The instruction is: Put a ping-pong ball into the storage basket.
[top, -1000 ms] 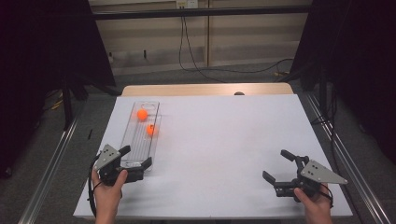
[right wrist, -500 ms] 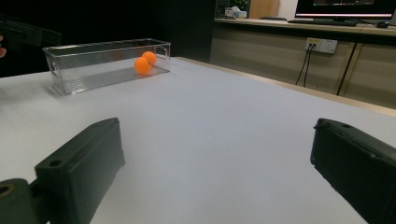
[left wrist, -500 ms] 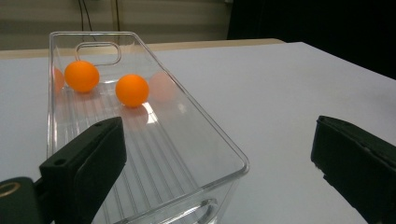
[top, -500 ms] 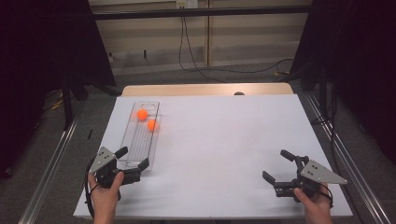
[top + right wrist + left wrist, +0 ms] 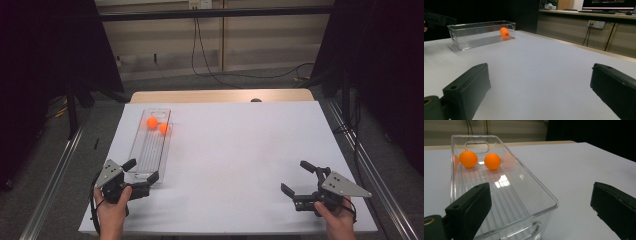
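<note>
two orange balls (image 5: 157, 125) lie side by side at the far end of a clear plastic bin (image 5: 141, 157), which stands lengthwise near the table's (image 5: 240, 150) left edge. the left gripper (image 5: 141, 174) sits at the bin's near end, jaws spread wide with the bin's near right corner between them, gripping nothing. the right gripper (image 5: 299, 181) hovers near the table's near right corner, jaws wide apart and empty.

A long, clear plastic bin (image 5: 148, 146) with a ribbed floor and handle cut-outs lies lengthwise on the white desk's (image 5: 240, 160) left side, holding two orange balls (image 5: 152, 123) side by side at its far end.
</note>
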`<state>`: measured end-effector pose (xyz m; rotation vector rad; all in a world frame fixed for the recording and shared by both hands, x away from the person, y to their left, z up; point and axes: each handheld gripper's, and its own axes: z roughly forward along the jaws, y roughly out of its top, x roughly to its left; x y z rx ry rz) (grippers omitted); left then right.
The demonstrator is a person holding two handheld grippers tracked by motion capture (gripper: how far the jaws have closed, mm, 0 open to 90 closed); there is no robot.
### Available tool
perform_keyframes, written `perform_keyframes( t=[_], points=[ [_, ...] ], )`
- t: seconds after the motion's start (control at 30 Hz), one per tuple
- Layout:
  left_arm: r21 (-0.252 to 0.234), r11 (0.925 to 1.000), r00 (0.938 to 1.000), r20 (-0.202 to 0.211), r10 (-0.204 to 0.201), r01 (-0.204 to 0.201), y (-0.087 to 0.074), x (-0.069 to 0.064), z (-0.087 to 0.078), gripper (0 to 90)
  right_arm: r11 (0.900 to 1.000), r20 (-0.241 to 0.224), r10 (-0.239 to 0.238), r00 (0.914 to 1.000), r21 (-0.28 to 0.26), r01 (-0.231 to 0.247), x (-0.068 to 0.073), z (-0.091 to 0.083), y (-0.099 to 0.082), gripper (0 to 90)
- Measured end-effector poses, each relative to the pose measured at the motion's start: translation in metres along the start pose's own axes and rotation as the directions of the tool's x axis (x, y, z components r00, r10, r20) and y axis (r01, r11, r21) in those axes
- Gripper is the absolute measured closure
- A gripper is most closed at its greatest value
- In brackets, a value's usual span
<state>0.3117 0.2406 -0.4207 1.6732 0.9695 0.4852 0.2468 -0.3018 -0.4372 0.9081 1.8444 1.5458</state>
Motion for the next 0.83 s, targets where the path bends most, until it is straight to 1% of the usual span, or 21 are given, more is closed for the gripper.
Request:
perform_keyframes(
  t=[0.33, 0.4, 0.57, 0.6, 0.7, 0.83],
  points=[
    [0.004, 1.0, 1.0, -0.004, 0.006, -0.006, -0.003, 0.0012, -0.0013, 3.5, 1.0, 0.0, -0.001, 1.0, 0.0, 0.001, 0.0002, 0.0, 0.0001, 2.0],
    [0.002, 1.0, 1.0, -0.005, 0.003, -0.003, -0.004, 0.0011, -0.001, 3.5, 1.0, 0.001, -0.001, 1.0, 0.001, 0.001, 0.0002, -0.0001, 0.0001, 2.0],
    [0.012, 0.9999, 1.0, -0.001, 0.008, -0.008, -0.0055, 0.0008, 0.0001, 3.5, 1.0, 0.001, -0.001, 1.0, 0.003, 0.001, 0.0007, 0.0003, 0.0, 2.0],
    [0.014, 0.9998, 0.9999, -0.002, 0.014, -0.014, -0.0056, 0.0011, 0.0002, 3.5, 1.0, 0.001, -0.001, 1.0, 0.003, 0.001, 0.0008, 0.0004, 0.0, 2.0],
    [0.013, 0.9999, 0.9999, -0.001, 0.011, -0.011, -0.006, 0.0007, 0.0005, 3.5, 1.0, 0.0, -0.002, 1.0, 0.005, 0.002, 0.0007, 0.0005, -0.0003, 2.0],
    [0.014, 0.9998, 0.9999, -0.001, 0.017, -0.017, -0.006, -0.0001, 0.0007, 3.5, 1.0, 0.0, -0.003, 1.0, 0.008, 0.003, 0.0009, 0.0011, -0.0007, 2.0]
  ],
)
